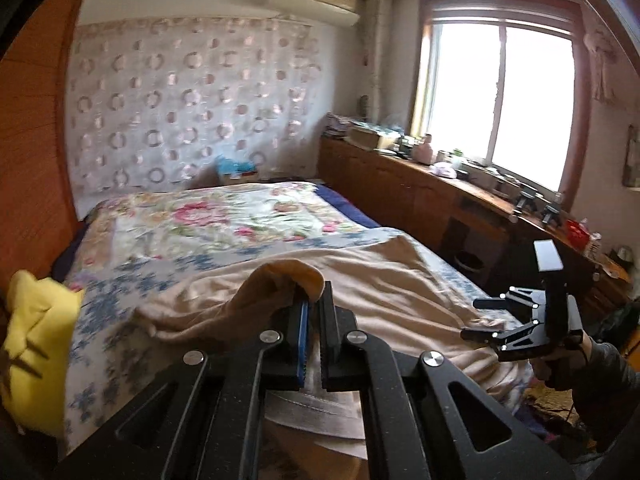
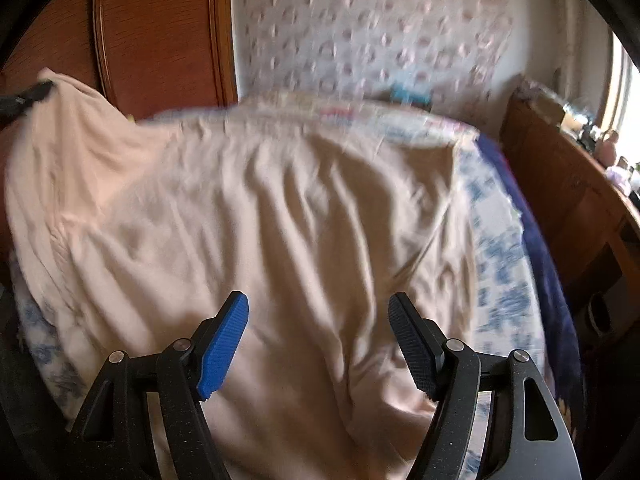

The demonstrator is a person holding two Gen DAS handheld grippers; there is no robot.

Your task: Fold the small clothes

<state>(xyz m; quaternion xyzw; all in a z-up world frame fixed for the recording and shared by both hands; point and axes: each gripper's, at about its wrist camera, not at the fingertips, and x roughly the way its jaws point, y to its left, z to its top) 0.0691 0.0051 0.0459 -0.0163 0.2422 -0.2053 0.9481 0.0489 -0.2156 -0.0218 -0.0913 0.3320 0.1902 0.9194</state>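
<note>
On a bed (image 1: 120,240) spread with a flowered quilt, a yellow cloth (image 1: 36,344) lies bunched at the far left edge, apart from the work in hand. Next to it, across the near half of the bed, lies the task's piece, a beige garment (image 2: 280,200), wrinkled and partly raised. The left tongs (image 1: 314,312) are pressed together on a fold of its edge, the fabric humped over their tips and hanging away below, a hold that seems meant to carry that edge over the rest for a fold. In the right wrist view the same lifted corner shows at the upper left, drawn up into a peak against the wooden headboard (image 2: 160,40). To the right, the right tongs (image 2: 320,340) hang spread just above the flat middle of the garment, pinching nothing, placed as if ready to pin or take the cloth. A wooden cabinet (image 1: 420,200) crowded with small items runs along the right under the bright window (image 1: 500,92).
</note>
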